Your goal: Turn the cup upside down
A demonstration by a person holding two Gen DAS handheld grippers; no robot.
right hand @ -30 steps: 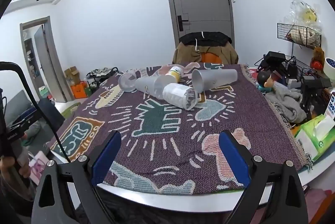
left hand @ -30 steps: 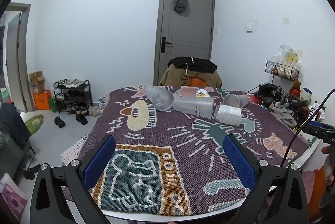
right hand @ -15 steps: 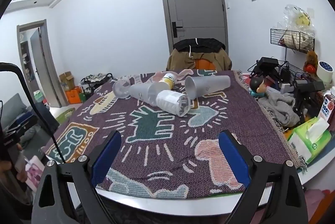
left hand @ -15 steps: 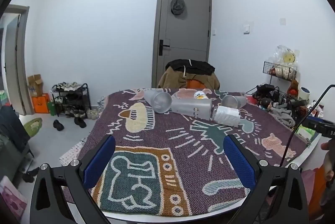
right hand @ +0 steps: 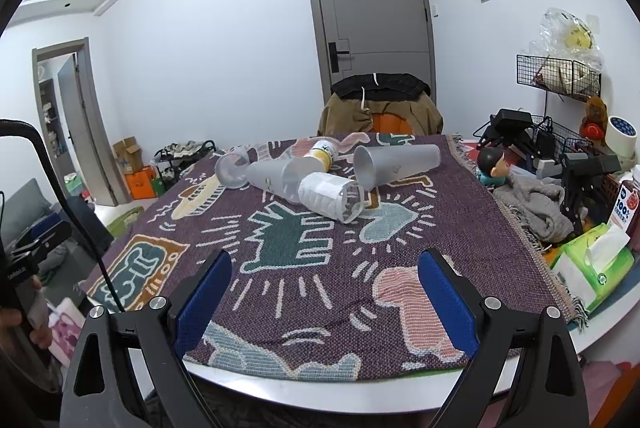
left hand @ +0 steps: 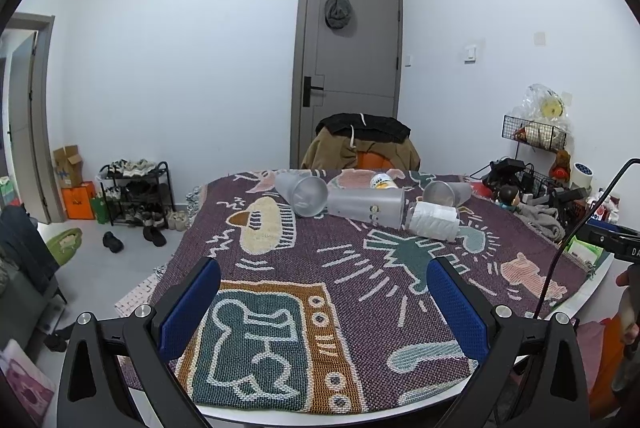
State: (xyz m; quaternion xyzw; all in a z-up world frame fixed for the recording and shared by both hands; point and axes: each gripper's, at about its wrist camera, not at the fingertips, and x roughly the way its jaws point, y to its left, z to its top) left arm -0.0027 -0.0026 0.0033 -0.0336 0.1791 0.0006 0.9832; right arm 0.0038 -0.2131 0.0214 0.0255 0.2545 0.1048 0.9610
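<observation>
Several cups lie on their sides in a cluster at the far middle of the patterned cloth. A white ribbed cup (right hand: 330,197) lies nearest, also seen in the left wrist view (left hand: 434,220). A tall frosted cup (right hand: 398,162) lies to its right, its mouth toward me. Two more frosted cups (left hand: 304,188) (left hand: 366,205) lie to the left. A small white and yellow bottle (right hand: 323,152) lies behind them. My left gripper (left hand: 324,298) and my right gripper (right hand: 325,290) are both open and empty, over the near edge of the table, well short of the cups.
The round table (right hand: 360,384) carries a purple patterned cloth (right hand: 288,228). At its right edge are a grey towel (right hand: 534,206), a green tissue pack (right hand: 596,268), a doll and black gear. A chair draped with clothes (right hand: 380,106) stands behind the table.
Both views have tilted and drawn back a little, so the cups sit slightly lower and farther. Both grippers stay open. The cups have not moved.
</observation>
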